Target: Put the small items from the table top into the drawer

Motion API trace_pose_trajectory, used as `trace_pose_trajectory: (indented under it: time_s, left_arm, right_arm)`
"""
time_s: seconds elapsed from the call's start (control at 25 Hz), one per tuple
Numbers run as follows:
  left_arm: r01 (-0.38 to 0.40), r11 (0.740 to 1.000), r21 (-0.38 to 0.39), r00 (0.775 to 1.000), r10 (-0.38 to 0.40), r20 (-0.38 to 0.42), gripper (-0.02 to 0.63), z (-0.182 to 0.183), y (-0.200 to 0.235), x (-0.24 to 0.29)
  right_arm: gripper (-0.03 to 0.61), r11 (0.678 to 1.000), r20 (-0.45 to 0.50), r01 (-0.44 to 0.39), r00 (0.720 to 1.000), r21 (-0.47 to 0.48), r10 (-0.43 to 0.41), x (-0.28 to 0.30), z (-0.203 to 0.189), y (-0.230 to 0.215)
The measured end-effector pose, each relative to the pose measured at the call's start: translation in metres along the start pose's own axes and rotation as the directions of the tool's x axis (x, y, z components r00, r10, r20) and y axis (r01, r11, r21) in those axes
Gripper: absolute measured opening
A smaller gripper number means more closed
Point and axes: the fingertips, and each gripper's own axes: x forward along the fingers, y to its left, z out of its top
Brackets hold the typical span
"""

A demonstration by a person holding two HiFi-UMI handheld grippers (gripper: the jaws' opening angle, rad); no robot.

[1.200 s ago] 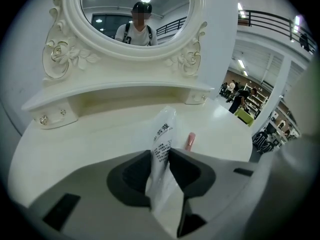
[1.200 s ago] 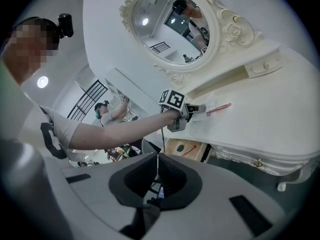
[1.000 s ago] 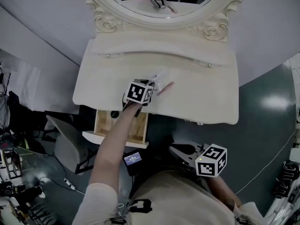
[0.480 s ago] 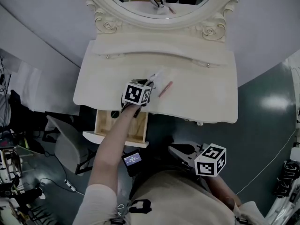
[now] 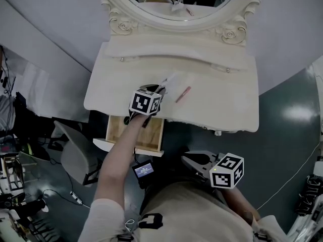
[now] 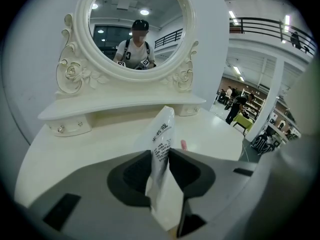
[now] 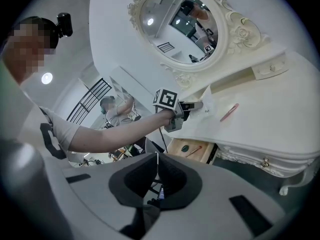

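Our left gripper (image 6: 160, 160) has its pads squeezed on the flat faces of a white printed sachet (image 6: 163, 134). It's pinched low down, which we reckon stops such a thin thing sliding out. The sachet's long axis runs up and away from the jaws, top end toward the mirror (image 6: 135, 29). It sits over the front edge of the dressing table (image 5: 217, 105), with the open drawer (image 5: 135, 133) just below. A pink stick (image 5: 182, 94) lies nearby. Our right gripper (image 7: 154, 176) is closed on nothing, parked low out of the way.

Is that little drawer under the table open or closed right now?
Open: the drawer sticks out from beneath the tabletop, its wooden inside showing.
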Motion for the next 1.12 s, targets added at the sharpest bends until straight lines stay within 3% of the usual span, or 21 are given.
trace_pose_trajectory:
  time_s: [0.64, 1.12]
  left_arm:
    - [-0.019, 0.999, 0.026, 0.999, 0.018, 0.047, 0.163, -0.005, 0.013, -0.061]
    - [-0.029, 0.993, 0.112, 0.996, 0.020, 0.084, 0.163, -0.012, 0.017, -0.104]
  right_arm:
    - [0.029, 0.995, -0.019, -0.038, 0.999, -0.095, 0.037, 0.022, 0.007, 0.030]
    - [0.029, 0.991, -0.047, -0.056, 0.998, -0.125, 0.051, 0.044, 0.006, 0.047]
